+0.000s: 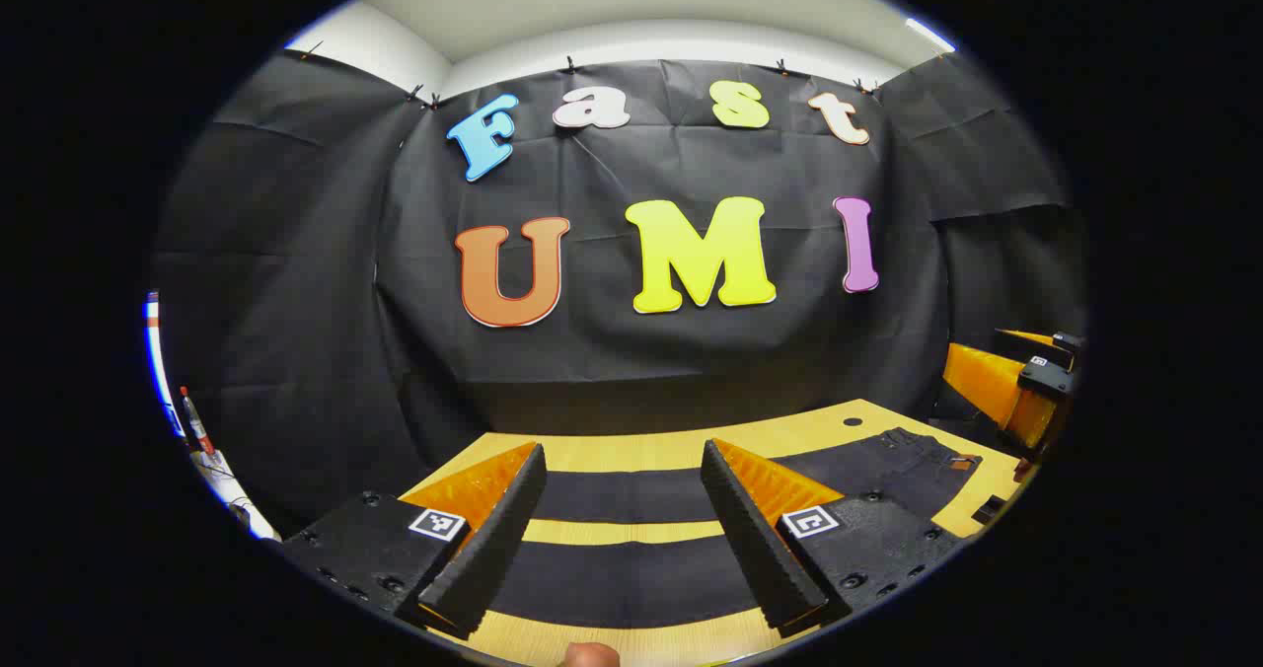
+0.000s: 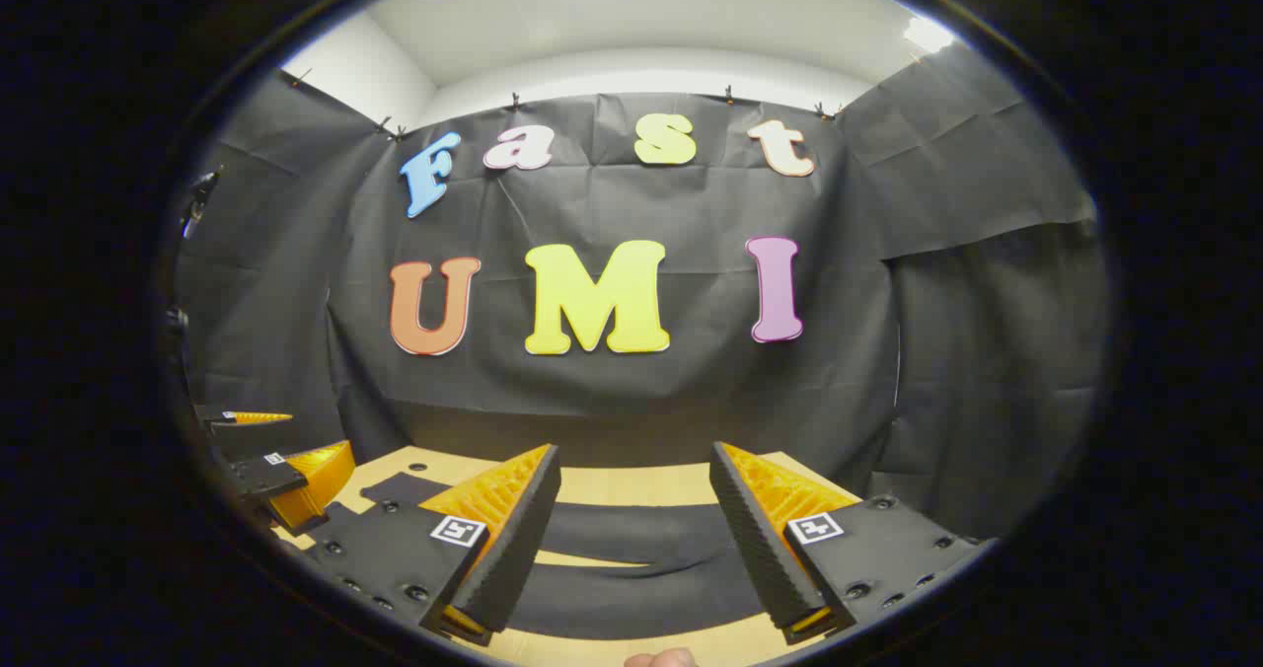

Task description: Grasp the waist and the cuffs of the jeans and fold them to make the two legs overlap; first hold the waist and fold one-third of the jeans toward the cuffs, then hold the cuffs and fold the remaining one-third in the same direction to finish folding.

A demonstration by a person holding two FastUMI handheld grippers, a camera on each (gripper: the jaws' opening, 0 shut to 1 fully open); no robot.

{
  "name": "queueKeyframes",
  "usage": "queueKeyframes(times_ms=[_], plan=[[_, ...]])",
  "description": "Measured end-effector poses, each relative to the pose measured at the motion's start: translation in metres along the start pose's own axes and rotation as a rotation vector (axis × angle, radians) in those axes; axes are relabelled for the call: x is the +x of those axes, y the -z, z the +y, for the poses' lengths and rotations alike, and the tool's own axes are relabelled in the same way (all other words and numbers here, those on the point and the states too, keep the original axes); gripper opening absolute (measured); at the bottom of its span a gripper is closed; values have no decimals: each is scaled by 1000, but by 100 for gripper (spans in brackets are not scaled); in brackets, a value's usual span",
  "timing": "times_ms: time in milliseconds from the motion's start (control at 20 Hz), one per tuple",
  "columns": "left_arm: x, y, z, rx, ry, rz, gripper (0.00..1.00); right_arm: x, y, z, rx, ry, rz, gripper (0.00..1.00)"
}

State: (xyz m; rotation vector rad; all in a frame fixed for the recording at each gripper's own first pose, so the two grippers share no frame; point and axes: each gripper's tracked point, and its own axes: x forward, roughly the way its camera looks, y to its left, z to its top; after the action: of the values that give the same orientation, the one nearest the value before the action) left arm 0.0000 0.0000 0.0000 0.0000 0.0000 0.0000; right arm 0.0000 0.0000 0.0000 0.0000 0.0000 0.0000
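Jaws wide apart on both tools, nothing between them: we hold our left gripper (image 1: 622,549) and right gripper (image 2: 631,558) above the wooden table (image 1: 631,450), poised over the jeans (image 1: 631,494) before any fold has begun.

From the left gripper view, the dark jeans lie flat across the table, two legs running as separate bands with a strip of bare wood between them. The waist (image 1: 928,450), with its button and a small patch, sits off toward 3 o'clock, close to the table's edge. Beyond it, at about 3 o'clock in the same view, we see our other tool held off the table.

From the right gripper view, the legs (image 2: 631,534) pass beneath the fingers at 6 o'clock, and the left tool shows at about 8 o'clock. Which end of the garment lies under this gripper we cannot tell for certain from here.

We judge the task to be at its very start: the legs are not yet overlapped and nothing is grasped. The next move calls for lowering each tool to the cloth, one at the waist and one at the cuffs, pinching a single edge cleanly, then carrying one leg over onto the other without dragging the whole garment along the wood.
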Motion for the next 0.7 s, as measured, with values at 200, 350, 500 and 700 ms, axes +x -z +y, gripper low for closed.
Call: queueKeyframes(times_ms=[200, 350, 500, 700], plan=[[0, 1, 1, 6, 1, 4, 94, 0, 2, 5, -9, -14, 6, 95], [0, 0, 1, 6, -3, 4, 100, 0, 4, 4, -20, -15, 11, 92], [0, 1, 2, 3, -5, 9, 100, 1, 5, 1, -21, -14, 19, 92], [0, 1, 2, 1, -7, 11, 100, 2, 9, -2, -19, -8, 32, 92]])
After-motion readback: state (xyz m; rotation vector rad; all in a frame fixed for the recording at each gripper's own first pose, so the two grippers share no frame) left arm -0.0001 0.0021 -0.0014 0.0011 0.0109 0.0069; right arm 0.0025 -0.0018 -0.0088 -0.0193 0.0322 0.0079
